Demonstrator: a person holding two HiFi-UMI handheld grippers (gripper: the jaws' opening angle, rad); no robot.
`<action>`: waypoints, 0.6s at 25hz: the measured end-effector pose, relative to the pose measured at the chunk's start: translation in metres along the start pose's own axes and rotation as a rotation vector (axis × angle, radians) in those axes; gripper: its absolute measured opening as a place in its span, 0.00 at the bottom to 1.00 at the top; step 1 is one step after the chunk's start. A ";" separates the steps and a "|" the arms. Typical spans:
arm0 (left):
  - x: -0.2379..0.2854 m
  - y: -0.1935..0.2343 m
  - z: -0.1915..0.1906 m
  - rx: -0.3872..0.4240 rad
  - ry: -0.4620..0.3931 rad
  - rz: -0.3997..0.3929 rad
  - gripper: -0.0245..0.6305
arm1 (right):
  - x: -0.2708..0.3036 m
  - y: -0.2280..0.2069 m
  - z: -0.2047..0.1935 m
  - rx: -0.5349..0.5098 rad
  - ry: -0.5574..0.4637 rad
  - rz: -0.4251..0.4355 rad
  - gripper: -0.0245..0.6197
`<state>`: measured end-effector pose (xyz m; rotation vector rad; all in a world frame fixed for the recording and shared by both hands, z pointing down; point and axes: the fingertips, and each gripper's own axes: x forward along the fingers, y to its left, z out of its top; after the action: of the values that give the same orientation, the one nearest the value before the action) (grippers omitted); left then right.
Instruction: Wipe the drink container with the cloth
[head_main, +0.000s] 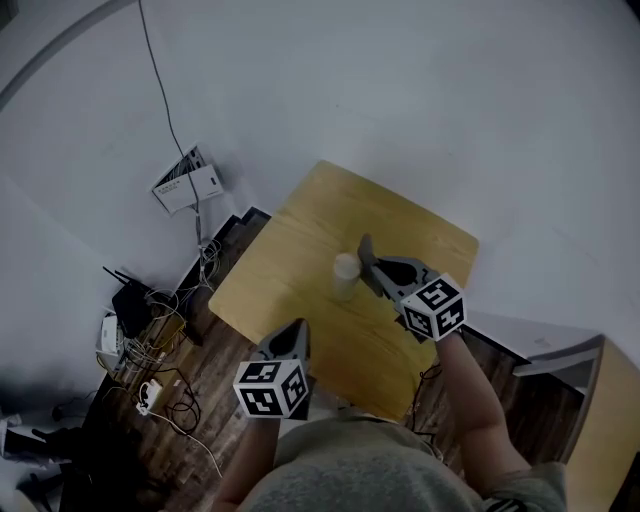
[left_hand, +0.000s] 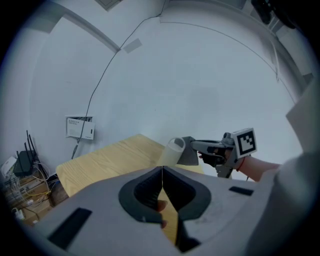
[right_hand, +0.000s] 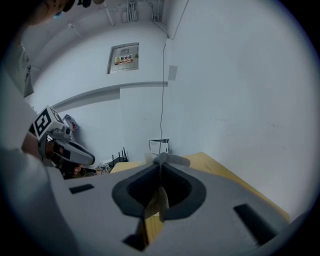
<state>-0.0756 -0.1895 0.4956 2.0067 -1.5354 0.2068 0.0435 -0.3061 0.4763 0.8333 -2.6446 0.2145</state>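
Contact, or something very close to it, between cloth and container sits near the middle of the head view. The pale, cylindrical drink container (head_main: 345, 277) stands upright on the light yellow wooden table (head_main: 290, 260), and the small grey cloth (head_main: 366, 250) is at its right side, touching or just beside it; the view is too small to settle which. The right gripper (head_main: 370, 265) has its jaws pinched on that cloth. Its own view shows the grey cloth (right_hand: 171, 160) fanning out past the closed tips, with the container only a pale sliver behind it. The left gripper (head_main: 296, 335) hovers lower in the frame, over the table's near edge and apart from the container, its jaws pressed together with nothing between them. From its view the drink container (left_hand: 175, 150) looks open-topped, with the cloth against its right flank. As a judgement, the cloth is in hand and has been brought to the container, so wiping is at its start or barely under way, and passes over the other sides seem left to do.
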 end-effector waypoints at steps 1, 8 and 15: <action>0.003 0.000 0.001 0.004 0.005 -0.005 0.04 | 0.004 0.000 -0.001 -0.009 0.009 0.019 0.06; 0.024 0.003 0.018 0.015 0.005 -0.022 0.04 | 0.020 -0.002 -0.011 -0.018 0.058 0.108 0.06; 0.035 0.006 0.016 0.006 0.025 -0.023 0.04 | 0.029 -0.004 -0.025 0.013 0.081 0.137 0.06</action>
<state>-0.0740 -0.2280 0.5009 2.0181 -1.4966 0.2266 0.0311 -0.3186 0.5102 0.6336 -2.6279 0.2947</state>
